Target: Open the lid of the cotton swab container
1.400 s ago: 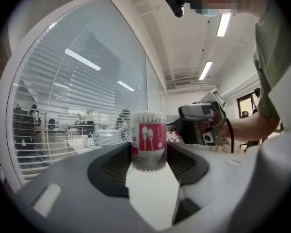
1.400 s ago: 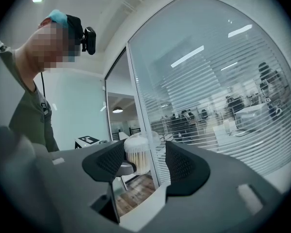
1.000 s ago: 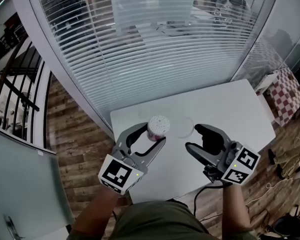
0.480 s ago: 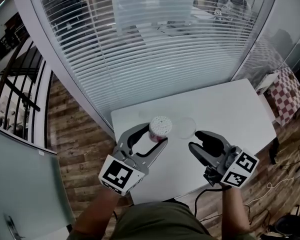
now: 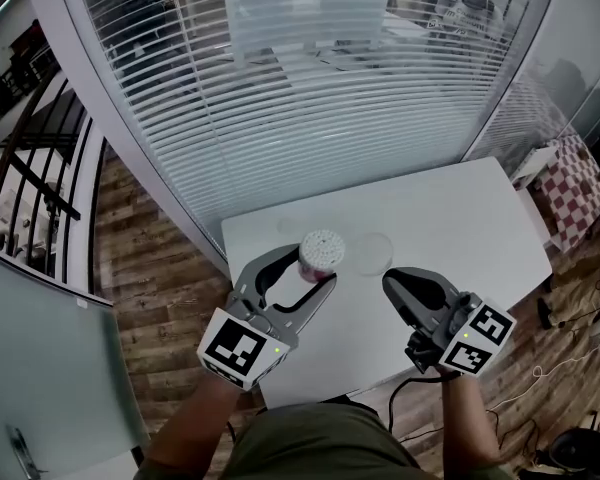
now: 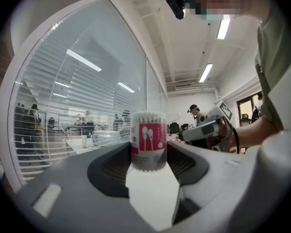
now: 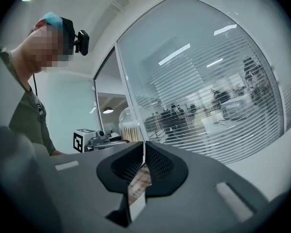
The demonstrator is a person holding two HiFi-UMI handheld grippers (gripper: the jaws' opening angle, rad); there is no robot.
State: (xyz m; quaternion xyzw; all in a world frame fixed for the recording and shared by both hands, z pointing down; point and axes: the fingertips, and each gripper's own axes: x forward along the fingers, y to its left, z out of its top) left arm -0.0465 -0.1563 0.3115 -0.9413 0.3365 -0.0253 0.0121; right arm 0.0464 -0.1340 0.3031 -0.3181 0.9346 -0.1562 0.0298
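Observation:
The cotton swab container [image 5: 318, 251] stands upright on the white table [image 5: 460, 218], its top uncovered and the swab tips showing. My left gripper [image 5: 310, 270] is shut on it, a jaw on each side of its body. The left gripper view has the container [image 6: 148, 140], with its red label, held between the pads of the left gripper [image 6: 148, 155]. A clear round lid [image 5: 373, 253] lies flat on the table just right of the container. My right gripper [image 5: 394, 281] sits below the lid; its jaws have just been closing and stand shut on nothing, as the right gripper [image 7: 144, 147] view confirms.
A curved glass wall with white blinds [image 5: 310, 98] runs close behind the table's far edge. The table's left edge [image 5: 232, 258] drops to wooden floor. A black cable [image 5: 405, 393] hangs from the right gripper at the near edge.
The right gripper's jaws have gone from wide open to shut, with nothing between them. The left gripper and the container have stayed put.

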